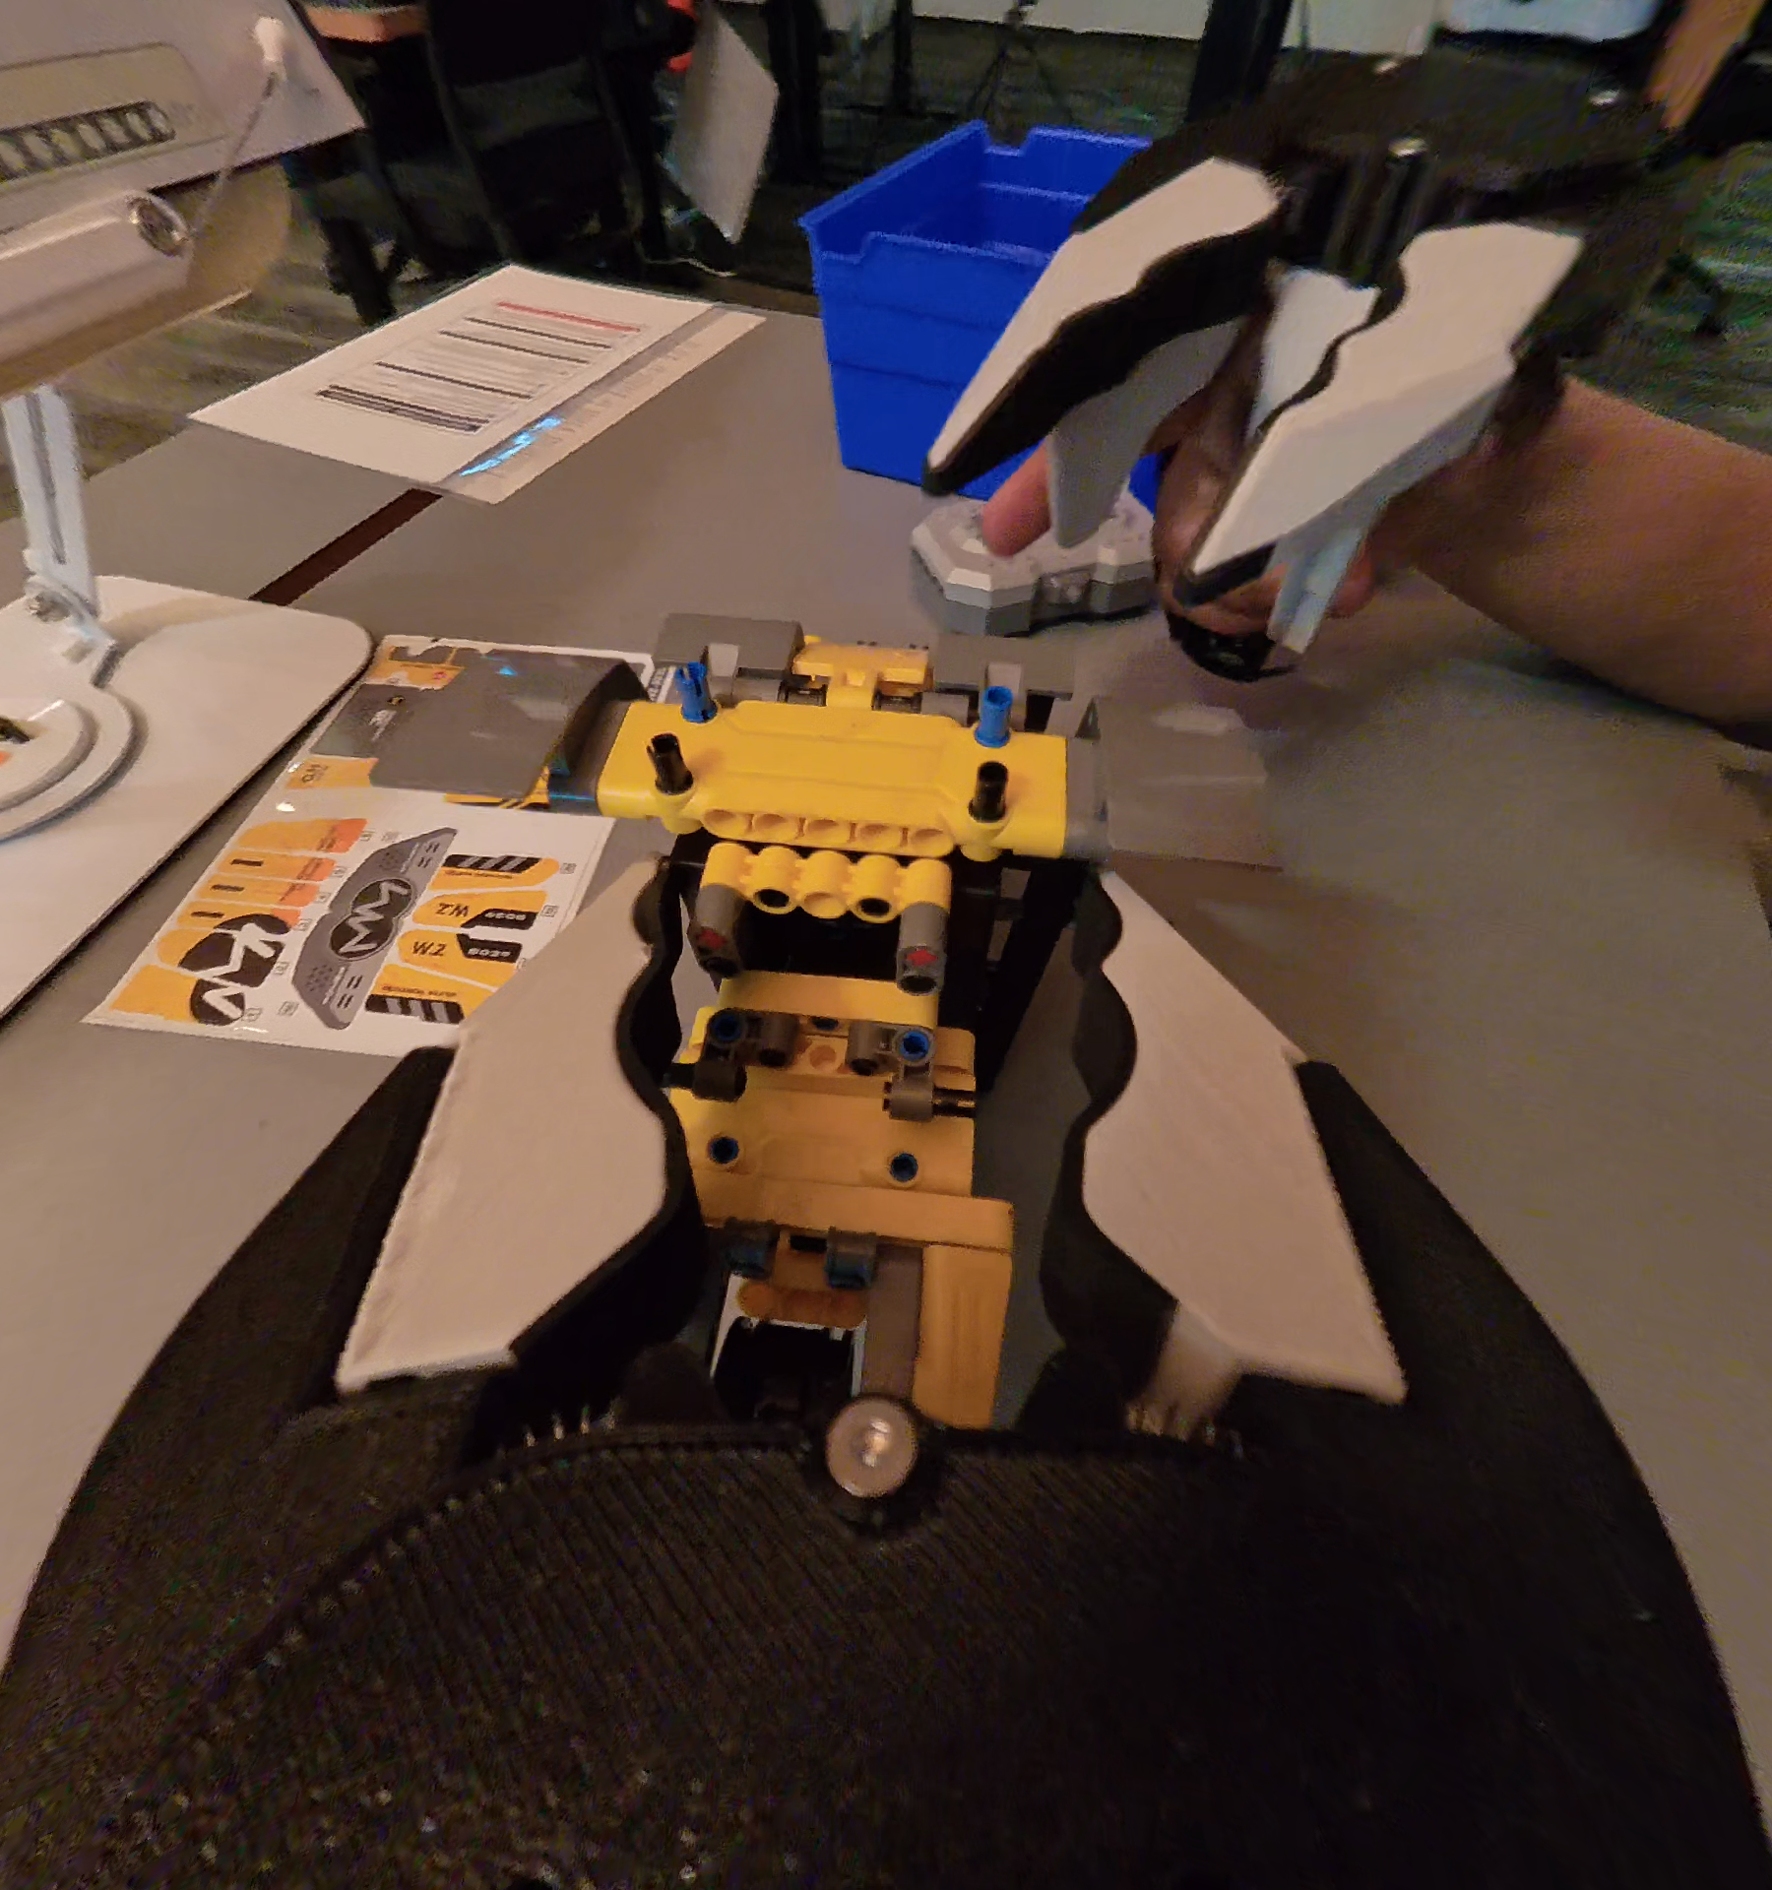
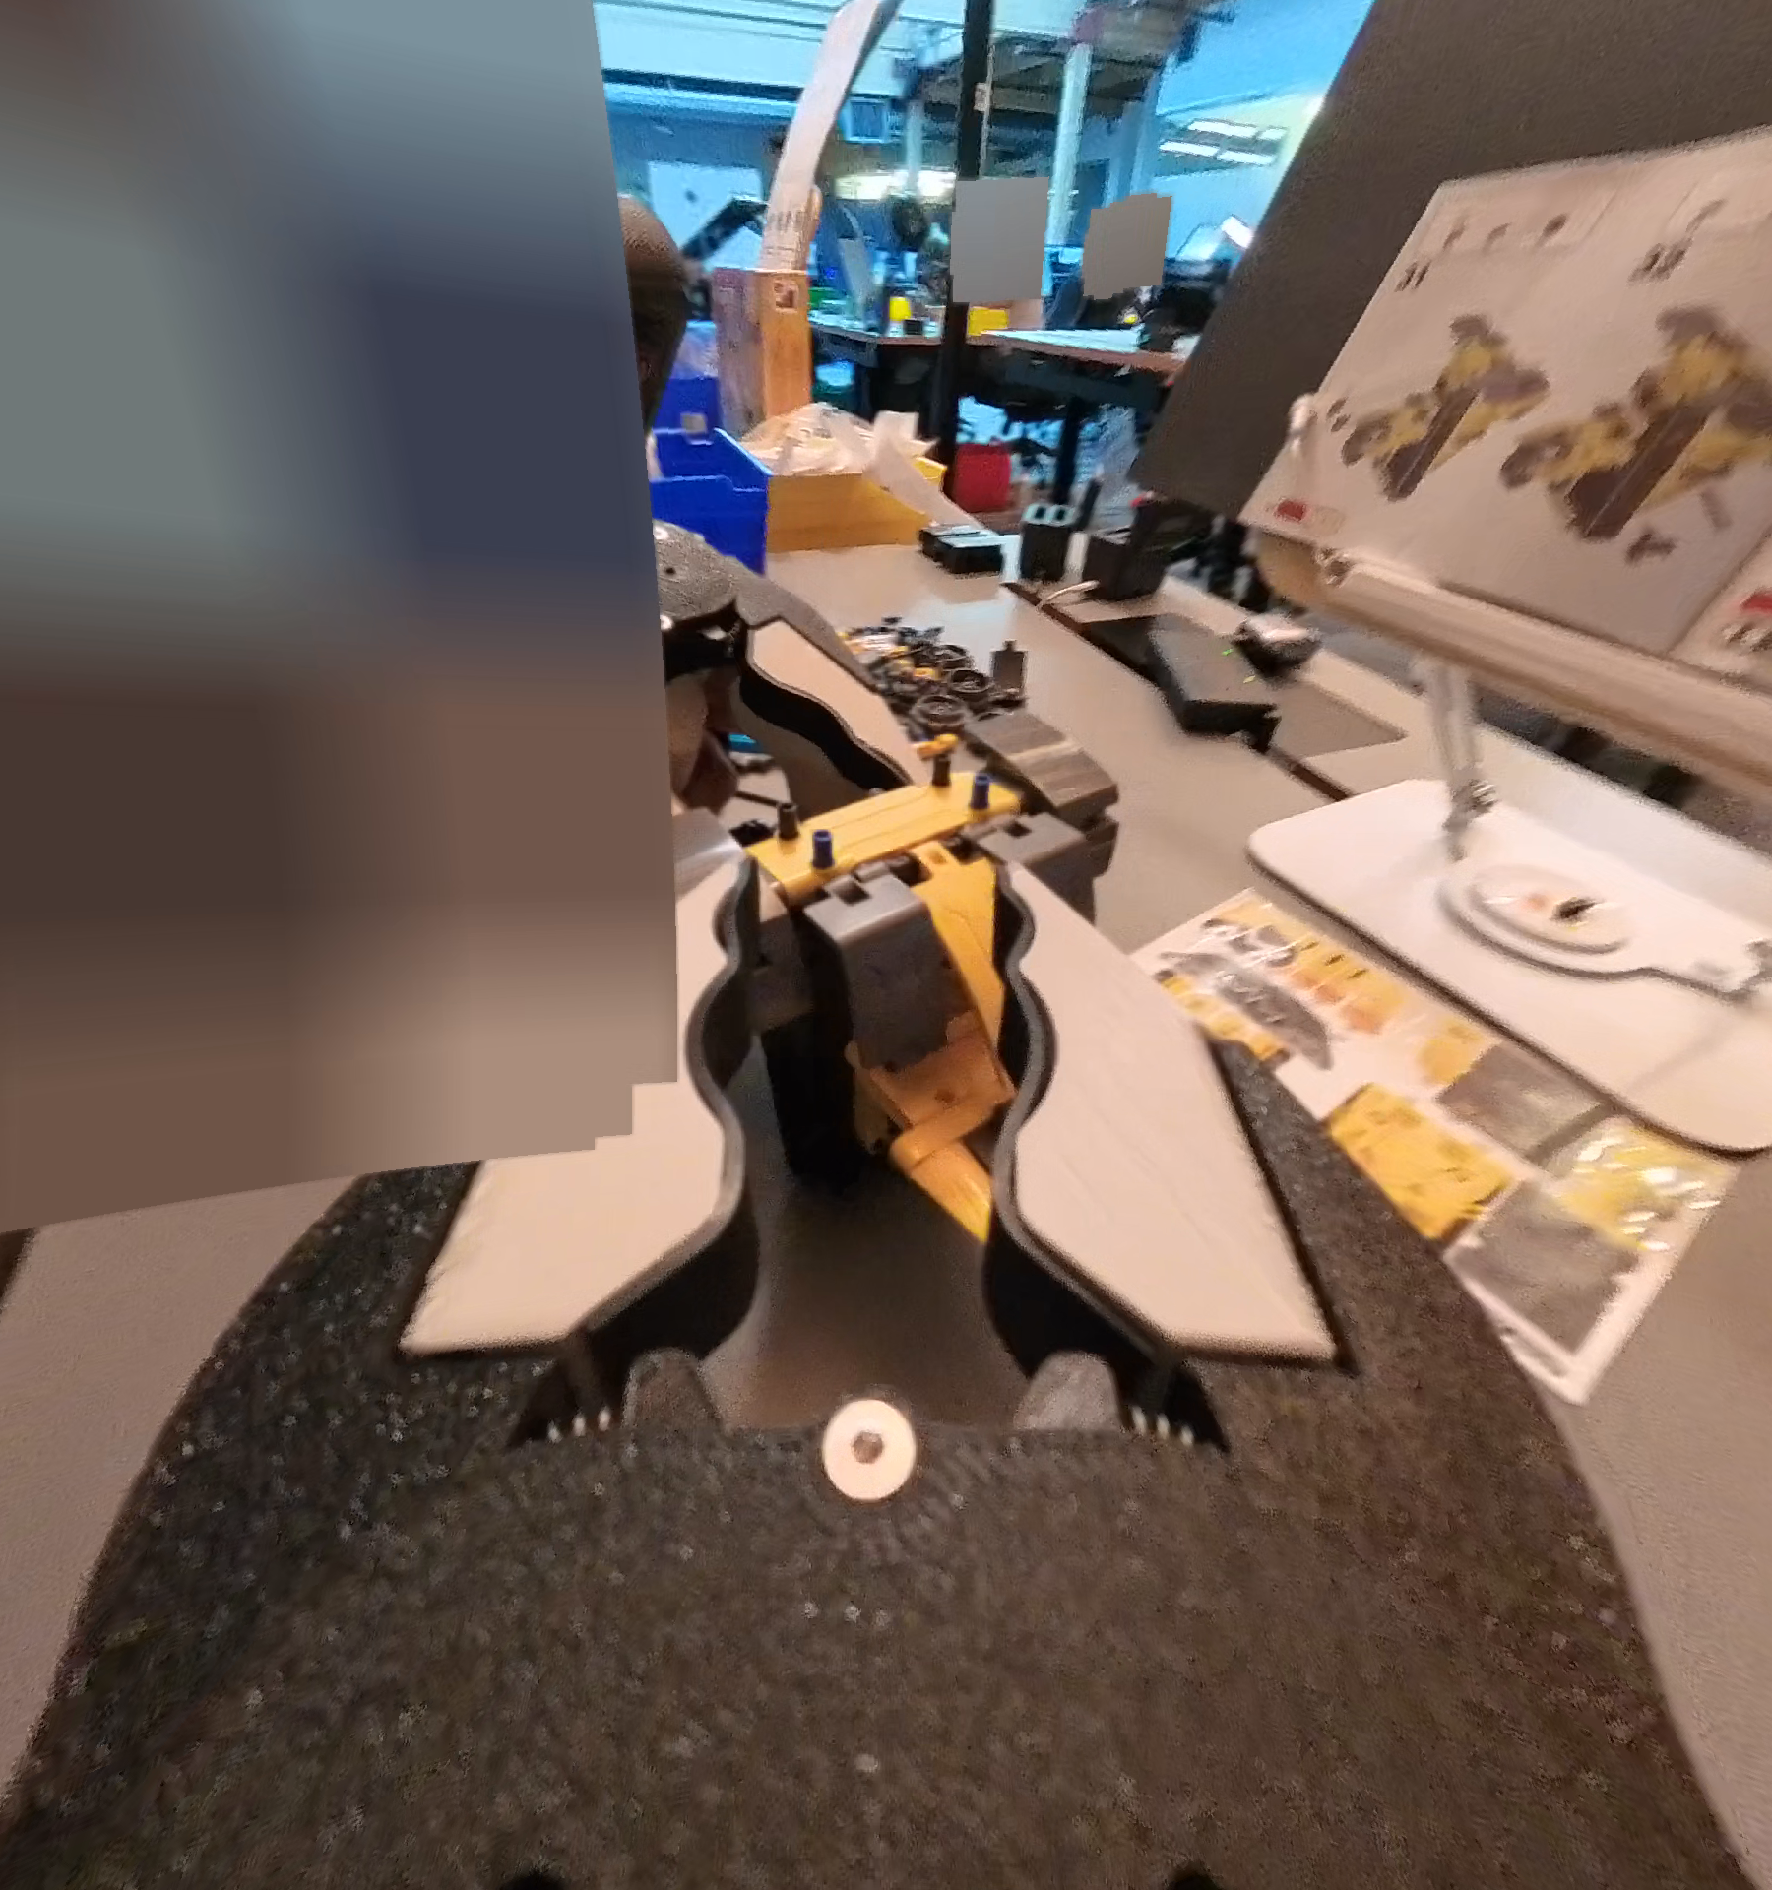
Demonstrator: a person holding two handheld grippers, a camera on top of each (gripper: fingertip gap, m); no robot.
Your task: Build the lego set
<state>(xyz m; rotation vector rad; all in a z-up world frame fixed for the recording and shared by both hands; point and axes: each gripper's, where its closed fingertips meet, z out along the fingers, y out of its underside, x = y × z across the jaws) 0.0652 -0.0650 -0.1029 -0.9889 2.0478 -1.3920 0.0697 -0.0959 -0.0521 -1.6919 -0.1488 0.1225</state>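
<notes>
Yellow brick model between left gripper jaws — right gripper jaws apart, empty.

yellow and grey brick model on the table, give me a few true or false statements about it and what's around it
1. The left gripper straddles the yellow and grey brick model. True.
2. A red plastic bin stands behind the model. False: the plastic bin is blue.
3. A yellow and black sticker sheet lies flat on the grey table. True.
4. The right gripper rests on the sticker sheet. False: it is raised, across the model from it.
</notes>
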